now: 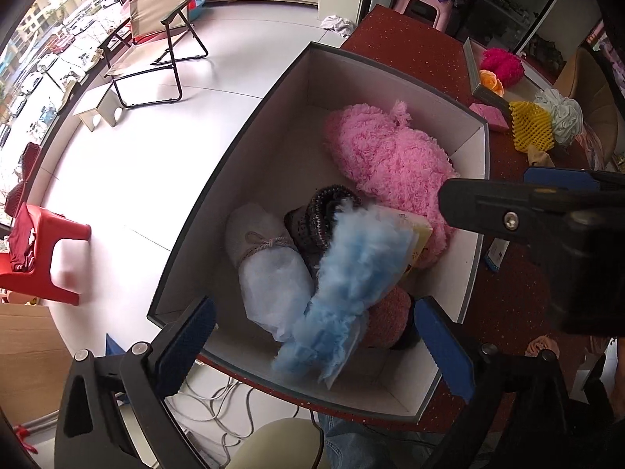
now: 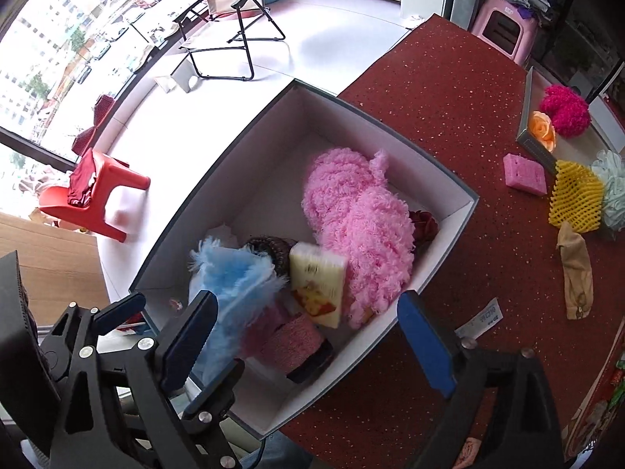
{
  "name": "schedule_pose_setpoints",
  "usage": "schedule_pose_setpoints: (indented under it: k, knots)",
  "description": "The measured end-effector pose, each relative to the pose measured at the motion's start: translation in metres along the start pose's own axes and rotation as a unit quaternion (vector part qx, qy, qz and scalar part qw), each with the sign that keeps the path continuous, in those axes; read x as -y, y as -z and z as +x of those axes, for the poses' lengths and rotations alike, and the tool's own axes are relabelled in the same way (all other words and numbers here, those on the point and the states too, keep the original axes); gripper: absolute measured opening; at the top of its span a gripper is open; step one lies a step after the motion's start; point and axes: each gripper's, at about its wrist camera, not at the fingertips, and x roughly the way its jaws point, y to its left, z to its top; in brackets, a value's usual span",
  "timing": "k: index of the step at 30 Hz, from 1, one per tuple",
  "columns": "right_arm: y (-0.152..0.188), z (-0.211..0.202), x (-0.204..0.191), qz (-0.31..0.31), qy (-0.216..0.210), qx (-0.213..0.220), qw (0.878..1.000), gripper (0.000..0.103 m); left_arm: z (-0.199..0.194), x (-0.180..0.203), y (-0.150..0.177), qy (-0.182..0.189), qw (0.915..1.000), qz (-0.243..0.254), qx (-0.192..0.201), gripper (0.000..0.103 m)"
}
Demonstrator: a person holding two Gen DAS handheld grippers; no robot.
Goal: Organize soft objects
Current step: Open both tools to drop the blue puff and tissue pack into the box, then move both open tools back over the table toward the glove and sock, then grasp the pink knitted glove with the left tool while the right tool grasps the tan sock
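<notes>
A white box [image 1: 254, 156] with dark outer walls stands on the red table [image 1: 410, 51]. In it lie a fluffy pink plush [image 1: 390, 156], a white rolled towel [image 1: 269, 269] tied with string, a dark knit piece [image 1: 320, 215], a yellow packet [image 2: 318, 285] and a pink knit roll [image 2: 293, 340]. A fluffy blue cloth [image 1: 351, 285] sticks up among them. My left gripper [image 1: 316, 344] hangs open over the box; the blue cloth stands between its blue pads [image 1: 441, 348] without touching them. My right gripper [image 2: 308, 340] is open above the same box [image 2: 250, 179], with the blue cloth [image 2: 234, 281] beside its left finger.
On the table to the right lie a pink sponge [image 2: 525, 175], a yellow foam net [image 2: 574, 203], a pale bath pouf [image 2: 613, 191], a beige stocking [image 2: 576, 273] and a tray with an orange rose [image 2: 541, 127] and a magenta pompom [image 2: 568, 111]. A red stool [image 2: 97, 199] and a folding chair [image 1: 156, 39] stand on the floor.
</notes>
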Motion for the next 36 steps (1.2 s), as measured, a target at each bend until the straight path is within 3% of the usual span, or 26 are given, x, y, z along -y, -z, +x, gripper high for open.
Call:
schedule_pose_setpoints:
  k: [7, 14, 21, 26, 29, 32, 36]
  knots:
    - [0.026, -0.018, 0.047, 0.049, 0.013, 0.012, 0.999, 0.095, -0.012, 0.033, 0.001, 0.009, 0.9992, 0.04, -0.002, 0.102]
    - [0.102, -0.025, 0.145, 0.179, 0.037, -0.005, 0.983, 0.095, -0.019, 0.101, 0.008, 0.048, 0.9911, 0.122, -0.02, 0.102]
    - [0.202, -0.024, 0.242, 0.334, 0.062, -0.041, 0.94, 0.095, -0.005, 0.19, 0.037, 0.085, 0.9652, 0.238, -0.066, 0.102]
    - [0.256, -0.024, 0.278, 0.402, 0.072, -0.059, 0.911, 0.095, 0.018, 0.257, 0.071, 0.09, 0.9373, 0.323, -0.096, 0.102]
    - [0.277, -0.026, 0.29, 0.424, 0.076, -0.06, 0.9, 0.095, 0.03, 0.294, 0.089, 0.099, 0.9242, 0.354, -0.105, 0.102]
    - [0.296, -0.033, 0.304, 0.435, 0.093, -0.055, 0.894, 0.095, 0.044, 0.326, 0.103, 0.102, 0.918, 0.367, -0.112, 0.102]
    - [0.32, -0.037, 0.326, 0.457, 0.098, -0.061, 0.882, 0.095, 0.068, 0.358, 0.122, 0.093, 0.9158, 0.371, -0.123, 0.102]
